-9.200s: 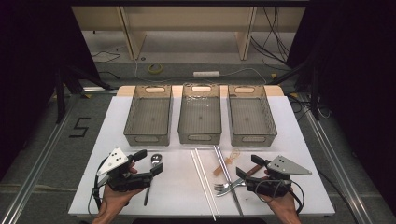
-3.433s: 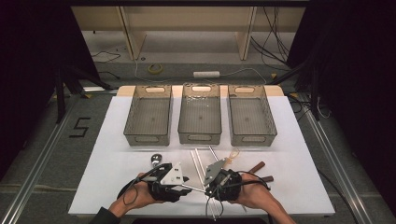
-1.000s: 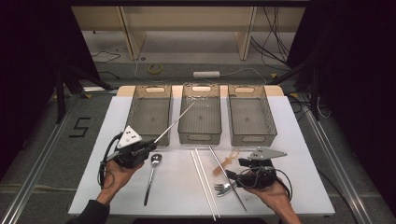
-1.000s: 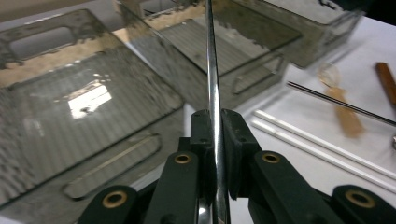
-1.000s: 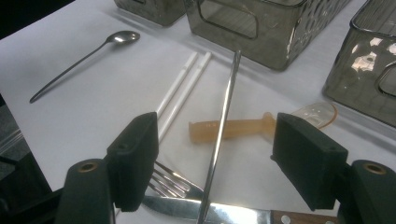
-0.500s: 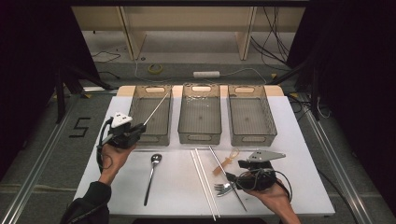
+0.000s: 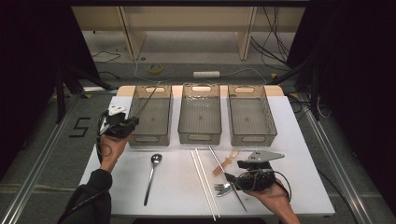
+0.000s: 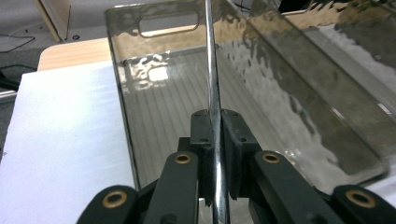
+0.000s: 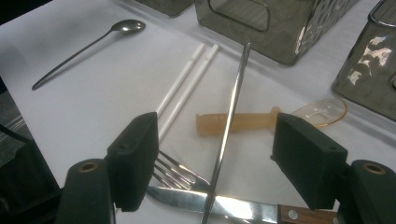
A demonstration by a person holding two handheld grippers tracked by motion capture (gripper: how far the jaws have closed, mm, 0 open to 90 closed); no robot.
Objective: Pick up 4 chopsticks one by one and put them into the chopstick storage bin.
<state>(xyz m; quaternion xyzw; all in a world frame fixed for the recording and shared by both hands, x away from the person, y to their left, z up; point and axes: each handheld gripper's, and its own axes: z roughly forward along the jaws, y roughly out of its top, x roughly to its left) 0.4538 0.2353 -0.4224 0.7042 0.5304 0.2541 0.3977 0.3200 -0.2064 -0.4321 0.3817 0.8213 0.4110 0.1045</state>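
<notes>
A long, thin, shiny metal stick [image 8: 212, 93] is pinched between the left jaws. It points up and away over the left grey see-through bin [image 7: 150, 116], at the left of the high view.

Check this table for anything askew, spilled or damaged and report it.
Nothing spilled or broken. The one untidy spot: the fork, a wooden-handled knife and a metal chopstick lie crossed in a heap under the open right gripper. The left gripper holds another chopstick over the left bin, which looks deliberate.
</notes>
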